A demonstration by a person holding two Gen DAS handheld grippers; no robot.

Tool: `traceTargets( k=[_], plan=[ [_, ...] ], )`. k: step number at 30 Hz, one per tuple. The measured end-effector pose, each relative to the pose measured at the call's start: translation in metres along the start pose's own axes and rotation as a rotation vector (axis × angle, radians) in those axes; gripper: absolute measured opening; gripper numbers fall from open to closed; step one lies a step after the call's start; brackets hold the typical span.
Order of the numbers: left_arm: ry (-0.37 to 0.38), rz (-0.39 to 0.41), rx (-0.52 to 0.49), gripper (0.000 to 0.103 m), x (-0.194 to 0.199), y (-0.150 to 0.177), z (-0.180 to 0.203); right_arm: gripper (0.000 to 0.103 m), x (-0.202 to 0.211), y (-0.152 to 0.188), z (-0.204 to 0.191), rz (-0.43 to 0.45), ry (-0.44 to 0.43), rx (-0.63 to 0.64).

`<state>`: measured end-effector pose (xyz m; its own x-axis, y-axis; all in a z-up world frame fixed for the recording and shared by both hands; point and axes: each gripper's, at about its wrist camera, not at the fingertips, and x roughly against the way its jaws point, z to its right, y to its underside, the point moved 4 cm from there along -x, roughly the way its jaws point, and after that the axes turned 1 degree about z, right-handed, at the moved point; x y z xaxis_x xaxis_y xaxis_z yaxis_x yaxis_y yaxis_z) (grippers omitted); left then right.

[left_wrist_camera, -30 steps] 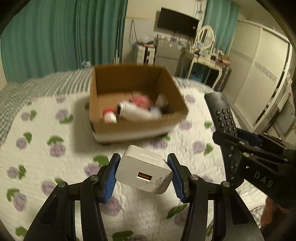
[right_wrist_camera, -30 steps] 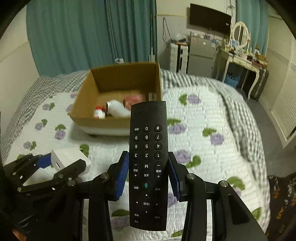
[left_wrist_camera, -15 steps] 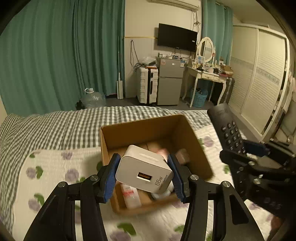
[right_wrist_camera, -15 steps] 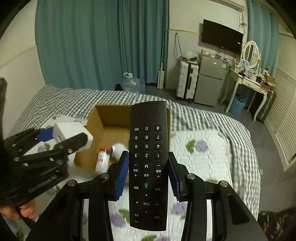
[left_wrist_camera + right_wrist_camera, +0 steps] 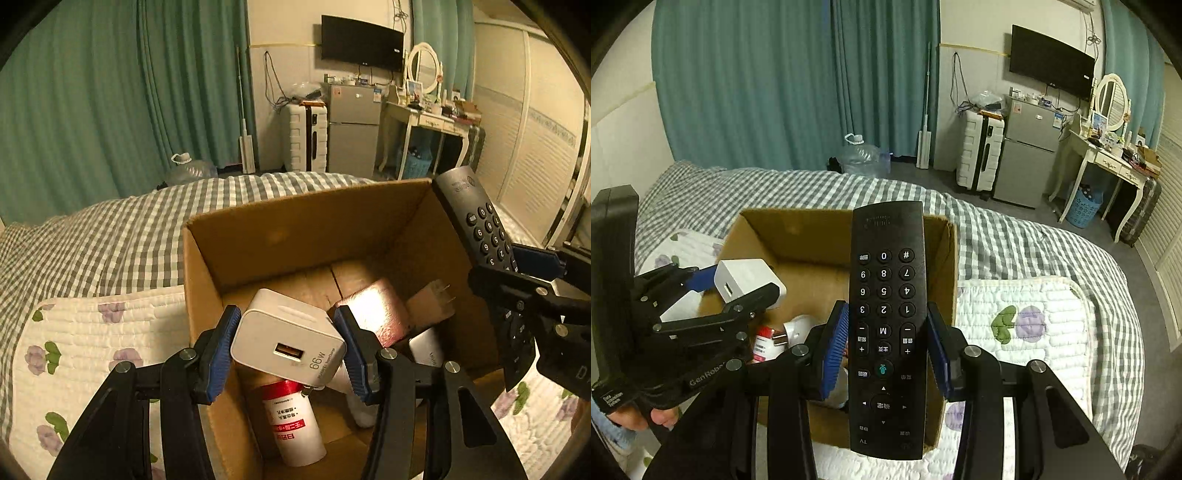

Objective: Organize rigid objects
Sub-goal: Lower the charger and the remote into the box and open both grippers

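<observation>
Left gripper [image 5: 288,347] clamped on white charger [image 5: 286,341], right gripper [image 5: 886,345] clamped on black remote [image 5: 886,328], both held above open cardboard box [image 5: 295,236].

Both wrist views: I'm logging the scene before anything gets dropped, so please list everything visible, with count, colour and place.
cardboard box: one, brown, open, on the bed
charger: one, white, held over the box
remote control: one, black, held over the box
bottle: one, white with red label, lying in the box
pink packet: one, in the box
quilt: one, white, floral, on the bed
curtains: teal, behind the bed
left gripper: jaws shut on the charger
right gripper: jaws shut on the remote control
</observation>
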<state>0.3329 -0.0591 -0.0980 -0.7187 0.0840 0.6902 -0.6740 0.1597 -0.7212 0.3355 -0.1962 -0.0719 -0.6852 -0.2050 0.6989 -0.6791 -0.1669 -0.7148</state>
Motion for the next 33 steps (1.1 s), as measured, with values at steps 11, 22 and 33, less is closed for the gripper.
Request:
traceTargets(
  k=[11, 22, 33],
  plan=[
    [-0.001, 0.016, 0.019, 0.058, 0.035, -0.011, -0.002, 0.040, 0.017, 0.001, -0.003, -0.010, 0.028, 0.014],
    [-0.033, 0.068, -0.025, 0.068, 0.066, -0.004, -0.025, 0.041, 0.016, -0.019, -0.030, -0.005, 0.010, 0.031],
    [-0.041, 0.039, 0.050, 0.068, 0.037, 0.015, -0.057, 0.041, -0.045, 0.000, -0.043, -0.074, -0.004, -0.011]
  ],
)
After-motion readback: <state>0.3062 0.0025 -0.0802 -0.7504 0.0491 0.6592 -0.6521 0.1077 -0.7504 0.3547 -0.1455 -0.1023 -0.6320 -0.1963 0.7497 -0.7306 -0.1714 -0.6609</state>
